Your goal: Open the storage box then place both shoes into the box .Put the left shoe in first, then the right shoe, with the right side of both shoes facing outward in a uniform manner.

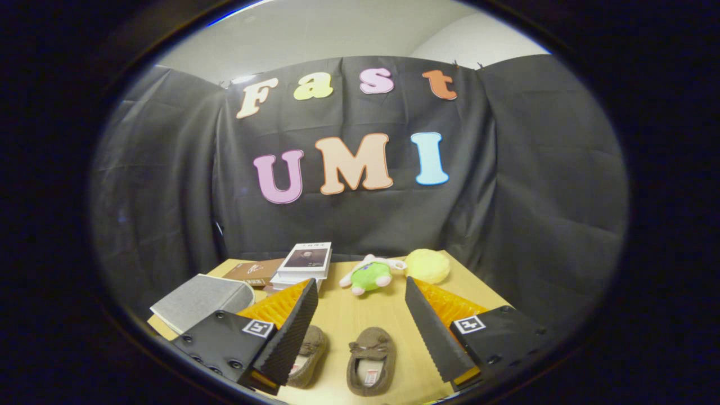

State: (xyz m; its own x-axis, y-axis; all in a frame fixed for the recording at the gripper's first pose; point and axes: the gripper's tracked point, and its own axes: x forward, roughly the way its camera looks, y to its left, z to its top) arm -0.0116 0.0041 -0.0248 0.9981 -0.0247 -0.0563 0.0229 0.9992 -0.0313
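From the gripper view we judge the risk is seizing a shoe before the grey storage box [199, 301], closed beside the left finger, gets opened. Our claw [360, 332] gapes wide, holding nothing, above two brown shoes [371, 360] on the counter [365, 309].

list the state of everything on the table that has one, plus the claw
claw: open, fingers spread wide, holding nothing
storage box: grey, lid closed, not yet opened
shoe between the fingers: on the table, upright, toe pointing away
shoe by the left finger: on the table, partly hidden by that finger
books: stacked, closed
plush toy: lying on the table
yellow round cushion: resting beside the toy
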